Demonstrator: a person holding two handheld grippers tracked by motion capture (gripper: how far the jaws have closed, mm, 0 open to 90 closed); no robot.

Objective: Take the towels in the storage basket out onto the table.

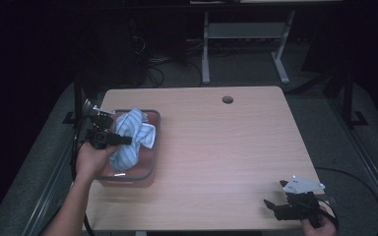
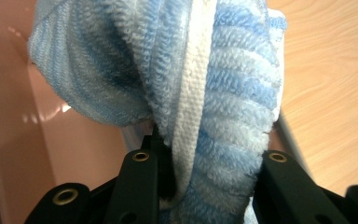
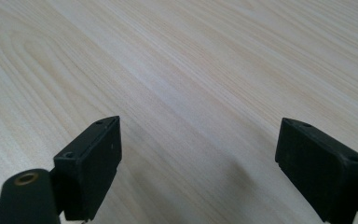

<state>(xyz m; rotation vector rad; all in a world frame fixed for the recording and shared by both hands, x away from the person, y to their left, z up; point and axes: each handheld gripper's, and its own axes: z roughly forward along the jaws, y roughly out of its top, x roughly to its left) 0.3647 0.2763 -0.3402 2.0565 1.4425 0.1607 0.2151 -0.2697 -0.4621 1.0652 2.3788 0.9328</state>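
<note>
Left gripper [image 1: 109, 139] clamped on blue-striped towel [image 1: 130, 137], bunched over the pink tray [image 1: 150, 169] at 9 o'clock on the surface [image 1: 226, 147]. Right gripper [image 1: 275, 206] at 5 o'clock, jaws apart, nothing between them.

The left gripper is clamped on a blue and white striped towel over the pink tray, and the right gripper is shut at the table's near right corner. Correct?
Not quite. The right gripper is open: in the right gripper view its jaws stand wide apart over bare table. The rest holds: the left gripper is clamped on the striped towel over the pink tray.
</note>
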